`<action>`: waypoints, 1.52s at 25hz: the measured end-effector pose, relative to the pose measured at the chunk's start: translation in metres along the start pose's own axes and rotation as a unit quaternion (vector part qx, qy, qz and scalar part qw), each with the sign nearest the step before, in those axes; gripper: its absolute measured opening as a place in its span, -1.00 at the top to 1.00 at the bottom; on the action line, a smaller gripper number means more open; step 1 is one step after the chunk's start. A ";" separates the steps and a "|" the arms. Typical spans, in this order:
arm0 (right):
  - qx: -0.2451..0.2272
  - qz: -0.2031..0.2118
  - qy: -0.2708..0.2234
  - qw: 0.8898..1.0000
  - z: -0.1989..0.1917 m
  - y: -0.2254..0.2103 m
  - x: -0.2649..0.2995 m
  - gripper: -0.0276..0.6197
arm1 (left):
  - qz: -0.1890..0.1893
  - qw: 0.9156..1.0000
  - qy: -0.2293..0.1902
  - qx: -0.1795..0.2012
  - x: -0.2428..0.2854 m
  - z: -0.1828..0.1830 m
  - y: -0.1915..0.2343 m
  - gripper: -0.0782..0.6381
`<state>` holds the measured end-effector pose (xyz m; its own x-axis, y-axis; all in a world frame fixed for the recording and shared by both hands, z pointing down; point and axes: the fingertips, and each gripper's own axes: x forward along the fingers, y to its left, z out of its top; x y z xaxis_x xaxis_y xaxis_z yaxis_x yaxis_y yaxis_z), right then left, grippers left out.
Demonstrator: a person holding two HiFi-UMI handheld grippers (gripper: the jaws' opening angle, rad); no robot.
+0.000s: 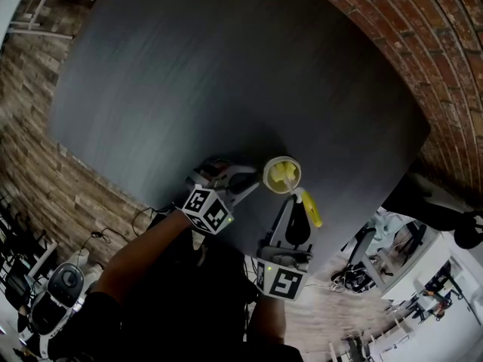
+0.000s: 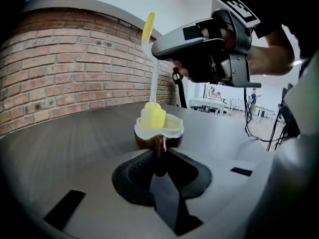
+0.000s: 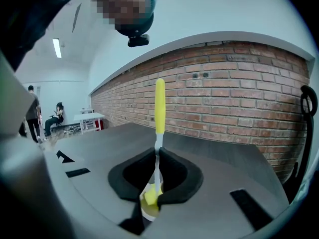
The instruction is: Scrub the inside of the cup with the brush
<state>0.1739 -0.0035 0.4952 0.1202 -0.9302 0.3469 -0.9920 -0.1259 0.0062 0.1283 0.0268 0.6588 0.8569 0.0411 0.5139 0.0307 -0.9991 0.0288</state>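
Cup braced, brush head down inside.
Head view: cup (image 1: 281,175) on table (image 1: 226,66), 5 o'clock of centre. Left gripper view: left gripper (image 2: 159,151) pinches the cup's handle, steadying it. Right gripper view: right gripper (image 3: 157,182) clamps the brush (image 3: 159,108) stem, upright, likely for scrubbing.

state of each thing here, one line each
cup, upright, brush head inside it
brush, near upright, head down in the cup
left gripper, shut on the cup's handle
right gripper, shut on the brush's thin stem
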 end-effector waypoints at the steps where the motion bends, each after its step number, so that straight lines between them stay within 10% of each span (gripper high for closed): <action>1: 0.006 0.000 0.003 1.000 -0.001 0.002 -0.001 0.78 | -0.001 1.000 0.000 0.001 0.000 -0.001 0.000 0.55; 38: -0.039 -0.038 0.049 0.997 -0.019 -0.003 -0.027 0.78 | 0.005 1.000 0.003 -0.018 0.003 -0.007 0.003 0.55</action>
<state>0.1731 0.0284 0.5033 0.1946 -0.8804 0.4325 -0.9806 -0.1642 0.1070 0.1271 0.0236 0.6668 0.8536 0.0316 0.5200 0.0036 -0.9985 0.0547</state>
